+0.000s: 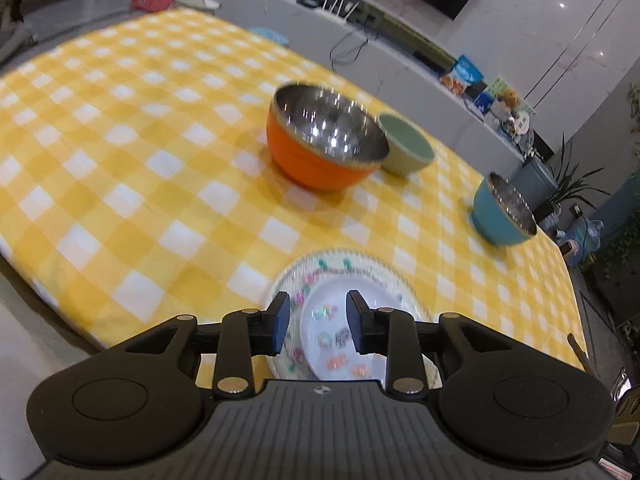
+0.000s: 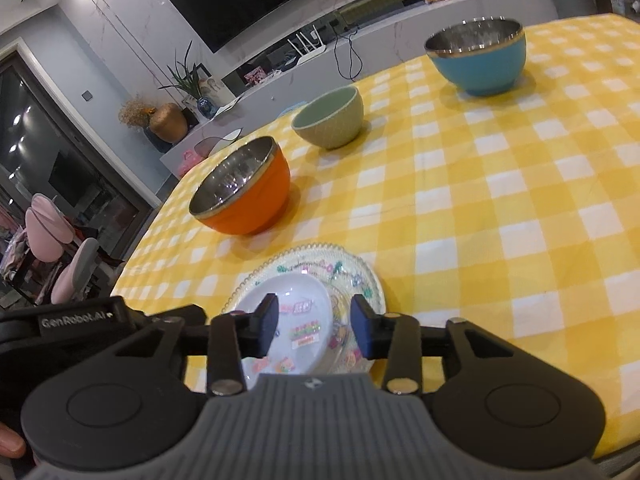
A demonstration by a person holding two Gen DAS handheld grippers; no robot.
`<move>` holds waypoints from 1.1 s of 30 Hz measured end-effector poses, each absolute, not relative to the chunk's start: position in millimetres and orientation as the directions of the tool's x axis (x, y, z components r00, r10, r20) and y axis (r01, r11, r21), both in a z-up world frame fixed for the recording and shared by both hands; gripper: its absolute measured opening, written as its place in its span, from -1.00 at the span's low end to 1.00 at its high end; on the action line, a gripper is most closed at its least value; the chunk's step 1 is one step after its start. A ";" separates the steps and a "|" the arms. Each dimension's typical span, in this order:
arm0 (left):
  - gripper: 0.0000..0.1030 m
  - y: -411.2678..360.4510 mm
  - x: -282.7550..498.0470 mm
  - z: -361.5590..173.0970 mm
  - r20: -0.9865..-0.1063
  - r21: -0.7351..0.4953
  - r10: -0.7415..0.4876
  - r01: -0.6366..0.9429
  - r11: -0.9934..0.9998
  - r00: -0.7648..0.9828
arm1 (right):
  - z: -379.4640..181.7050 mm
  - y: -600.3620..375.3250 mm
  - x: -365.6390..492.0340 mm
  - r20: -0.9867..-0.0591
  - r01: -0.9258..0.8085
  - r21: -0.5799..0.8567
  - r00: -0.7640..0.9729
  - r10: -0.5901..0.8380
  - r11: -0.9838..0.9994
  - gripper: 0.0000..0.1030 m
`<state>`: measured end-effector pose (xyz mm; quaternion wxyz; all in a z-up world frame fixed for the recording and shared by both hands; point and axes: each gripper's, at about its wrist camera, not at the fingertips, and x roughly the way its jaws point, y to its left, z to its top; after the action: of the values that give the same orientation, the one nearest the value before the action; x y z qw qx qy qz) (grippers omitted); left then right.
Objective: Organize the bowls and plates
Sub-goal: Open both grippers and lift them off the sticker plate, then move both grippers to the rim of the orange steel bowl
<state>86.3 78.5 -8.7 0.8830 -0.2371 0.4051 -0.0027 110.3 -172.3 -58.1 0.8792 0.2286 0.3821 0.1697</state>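
1. Nearest the lens: left claw (image 1: 318, 322), jaws spread, nothing pinched; small white plate visible between the pads but not pressed by them.
2. Right claw (image 2: 314, 326) likewise spread and empty, hovering over the same stack from the opposite side.
3. Small white plate (image 2: 286, 314), printed with coloured stickers, resting on top of the larger patterned plate (image 2: 352, 276) with a beaded rim, near the front edge of the worktop (image 2: 500, 200) under its yellow checked cloth.
4. Orange bowl (image 1: 320, 148) standing upright just beyond the plates; steel lining, judged light, rigid and slick on the inside.
5. Green bowl (image 1: 406, 148) close beside the orange bowl; whether touching cannot be told. Looks ceramic: judged heavier and chip-prone.
6. Blue bowl (image 1: 502, 210) well apart, toward the far corner; steel-lined like the orange one.
7. Plates judged thin, stiff, smooth-glazed and liable to slide over each other. Recommended hold: pinch across the rim, one pad above and one below, with the stack kept level.
8. Bowls: pinch over the rim wall, one pad inside and one outside. Moderate pressure only on the green bowl.
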 end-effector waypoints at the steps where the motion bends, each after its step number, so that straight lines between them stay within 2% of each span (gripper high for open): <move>1: -0.29 79.2 87.7 -5.7 -0.711 -0.415 -0.190 -0.186 0.890 0.676 | -55.7 -171.3 111.9 -0.597 -0.123 0.524 0.653 0.466 0.843 -0.17; 7: -0.28 92.7 108.6 17.1 -0.709 -0.395 -0.169 -0.186 0.900 0.685 | -37.2 -162.8 128.9 -0.602 -0.105 0.442 0.702 0.381 0.891 -0.16; 11: -0.27 102.9 132.7 34.7 -0.713 -0.375 -0.148 -0.194 0.907 0.686 | -26.3 -157.0 150.6 -0.591 -0.108 0.480 0.694 0.412 0.871 -0.16; 13: -0.19 104.5 146.0 40.9 -0.715 -0.355 -0.128 -0.200 0.913 0.688 | -22.3 -148.5 163.3 -0.608 -0.108 0.471 0.680 0.410 0.876 -0.16; 17: -0.13 106.7 175.7 47.8 -0.726 -0.341 -0.121 -0.201 0.918 0.677 | -15.1 -128.7 190.8 -0.625 -0.112 0.428 0.681 0.383 0.897 -0.16; 19: -0.13 107.7 186.6 48.4 -0.725 -0.310 -0.079 -0.223 0.924 0.684 | -12.7 -120.6 204.2 -0.630 -0.109 0.428 0.675 0.383 0.897 -0.16; 23: -0.13 110.5 210.2 36.7 -0.735 -0.251 0.007 -0.281 0.926 0.678 | -14.1 -106.4 229.3 -0.638 -0.089 0.449 0.665 0.389 0.889 -0.16; 30: -0.13 121.9 224.4 2.6 -0.743 -0.272 -0.008 -0.291 0.917 0.670 | -33.5 -80.7 260.3 -0.684 -0.064 0.419 0.634 0.361 0.906 -0.18; 33: -0.13 124.8 225.8 -7.4 -0.745 -0.288 -0.025 -0.288 0.913 0.666 | -40.4 -74.3 265.1 -0.691 -0.065 0.412 0.628 0.358 0.909 -0.29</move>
<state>225.8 124.8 -7.4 0.8917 -0.1950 0.4018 0.0738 265.1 -74.3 -40.4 0.8847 0.1768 0.4143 0.1197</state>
